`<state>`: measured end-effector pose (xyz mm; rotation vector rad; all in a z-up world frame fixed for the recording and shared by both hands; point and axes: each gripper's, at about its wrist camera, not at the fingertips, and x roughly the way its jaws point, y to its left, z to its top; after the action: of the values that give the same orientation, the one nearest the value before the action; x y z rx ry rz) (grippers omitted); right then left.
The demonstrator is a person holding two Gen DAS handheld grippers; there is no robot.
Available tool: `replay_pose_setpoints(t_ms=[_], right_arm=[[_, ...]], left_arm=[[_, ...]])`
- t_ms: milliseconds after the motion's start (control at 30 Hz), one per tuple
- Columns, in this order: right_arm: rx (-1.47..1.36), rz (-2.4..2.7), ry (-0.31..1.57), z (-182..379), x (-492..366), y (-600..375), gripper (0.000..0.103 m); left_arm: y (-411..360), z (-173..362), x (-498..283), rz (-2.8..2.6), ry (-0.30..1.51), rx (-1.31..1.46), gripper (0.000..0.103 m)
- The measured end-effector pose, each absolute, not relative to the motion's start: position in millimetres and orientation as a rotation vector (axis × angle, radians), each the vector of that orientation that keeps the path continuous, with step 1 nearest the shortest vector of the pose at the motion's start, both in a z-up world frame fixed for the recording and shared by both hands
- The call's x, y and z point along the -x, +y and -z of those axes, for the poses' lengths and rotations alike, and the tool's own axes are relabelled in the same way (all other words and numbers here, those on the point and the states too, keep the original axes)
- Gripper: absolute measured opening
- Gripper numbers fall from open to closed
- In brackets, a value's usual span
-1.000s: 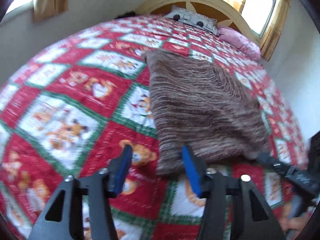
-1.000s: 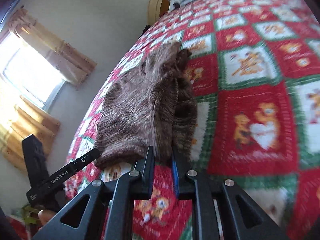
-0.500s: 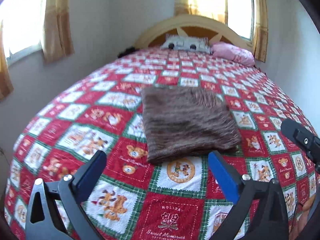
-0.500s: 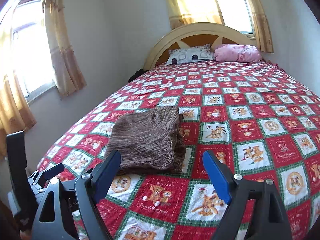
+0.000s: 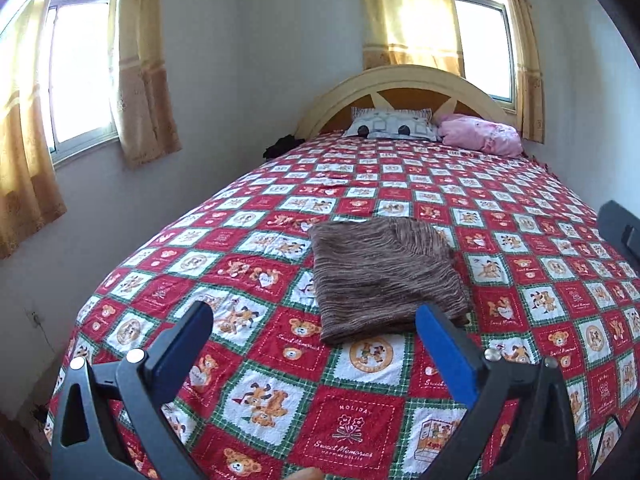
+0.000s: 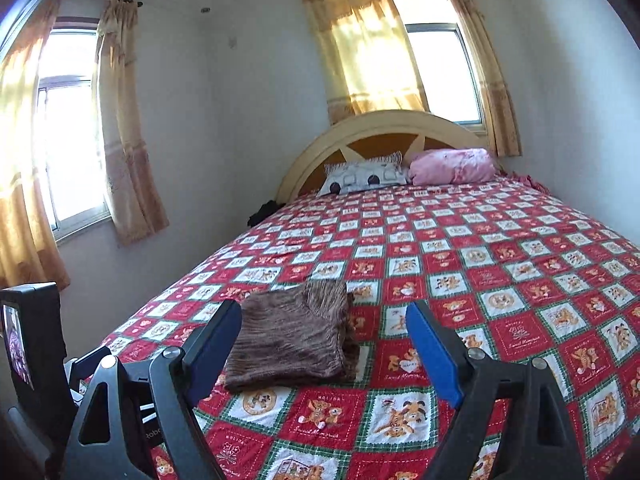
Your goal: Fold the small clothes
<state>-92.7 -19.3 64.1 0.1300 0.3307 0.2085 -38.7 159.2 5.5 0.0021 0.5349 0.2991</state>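
the left gripper [image 5: 314, 332] hangs above the near end of the bed [image 5: 360, 436], its blue-padded jaws spread wide with nothing between them. the folded brown knit garment [image 5: 384, 276] lies flat on the red and green patchwork quilt [image 5: 520, 248], just ahead of the jaws and a little toward the right one, clear of both pads. the right gripper [image 6: 324, 334] is likewise off the bed, jaws wide apart and holding nothing; from it the brown knit garment [image 6: 292, 340] sits ahead and toward its left jaw, whose tip overlaps the garment's edge in the view, though contact cannot be told. past the garment, far beyond both sets of jaws, a grey patterned pillow [image 5: 390, 124] and a pink pillow [image 5: 480, 136] rest against the arched headboard [image 5: 400, 80].
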Motion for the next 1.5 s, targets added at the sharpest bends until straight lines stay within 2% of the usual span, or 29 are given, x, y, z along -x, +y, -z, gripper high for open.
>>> replay_pose_setpoints(t_ms=[567, 1500], right_arm=[[-0.116, -0.196, 0.265, -71, 113, -20, 0.085], [-0.134, -0.185, 0.276, -66, 118, -25, 0.085]], left_arm=[[151, -14, 47, -0.321, 0.525, -0.018, 0.103], [148, -12, 45, -0.32, 0.55, -0.022, 0.103]])
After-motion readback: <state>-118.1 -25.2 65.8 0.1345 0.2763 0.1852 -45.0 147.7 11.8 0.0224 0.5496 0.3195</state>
